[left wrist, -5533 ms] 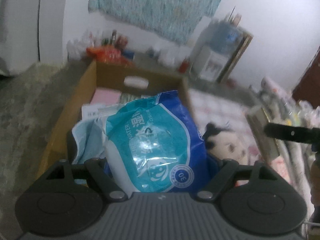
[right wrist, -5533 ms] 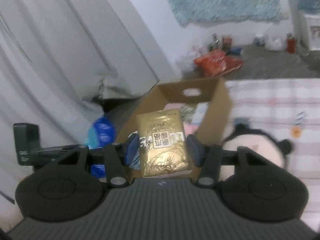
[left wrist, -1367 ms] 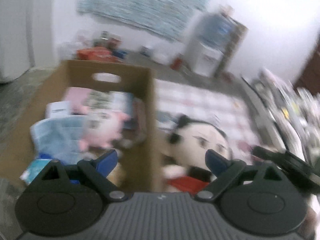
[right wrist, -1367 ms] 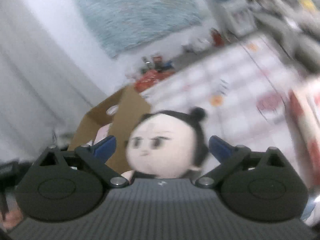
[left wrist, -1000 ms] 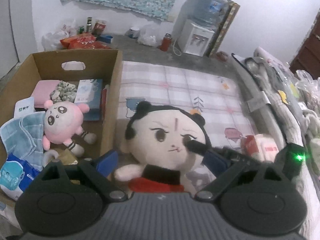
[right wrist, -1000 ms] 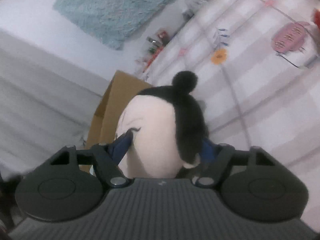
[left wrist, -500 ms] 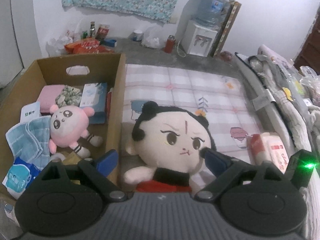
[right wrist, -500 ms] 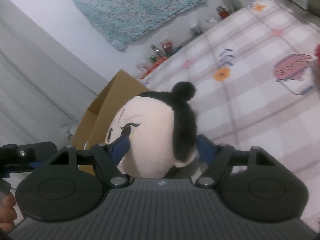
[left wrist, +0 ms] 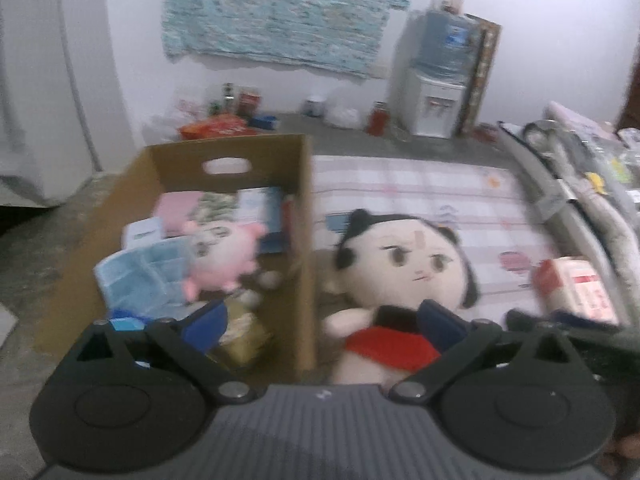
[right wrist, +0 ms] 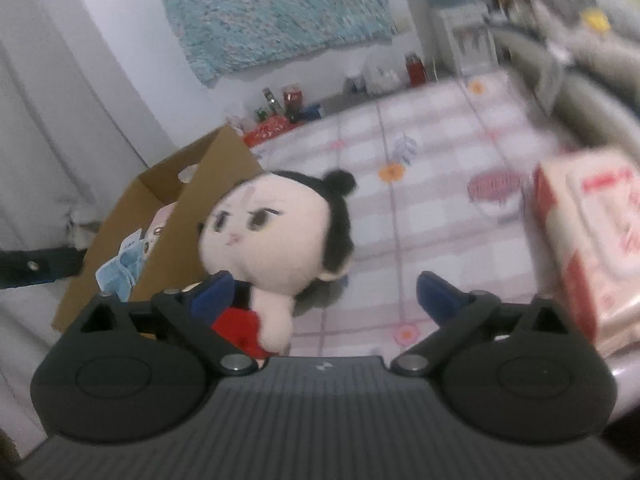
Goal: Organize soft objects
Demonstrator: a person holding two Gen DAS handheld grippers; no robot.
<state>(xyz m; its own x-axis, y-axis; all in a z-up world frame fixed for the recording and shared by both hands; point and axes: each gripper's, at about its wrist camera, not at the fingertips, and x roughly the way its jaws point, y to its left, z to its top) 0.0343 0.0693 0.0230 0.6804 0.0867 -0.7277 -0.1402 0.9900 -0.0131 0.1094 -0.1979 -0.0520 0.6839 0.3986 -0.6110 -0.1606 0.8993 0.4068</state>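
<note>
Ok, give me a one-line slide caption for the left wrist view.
Open left gripper above a cardboard box of soft items, black-haired plush doll lying beside it on the checked mat.

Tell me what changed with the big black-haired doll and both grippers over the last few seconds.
The right gripper, shut on the black-haired doll's head a second ago, has just opened and let go; the doll sits on the checked mat beside the cardboard box. The left gripper dropped its blue pack into the box earlier and is open. The pink plush stayed inside.
</note>
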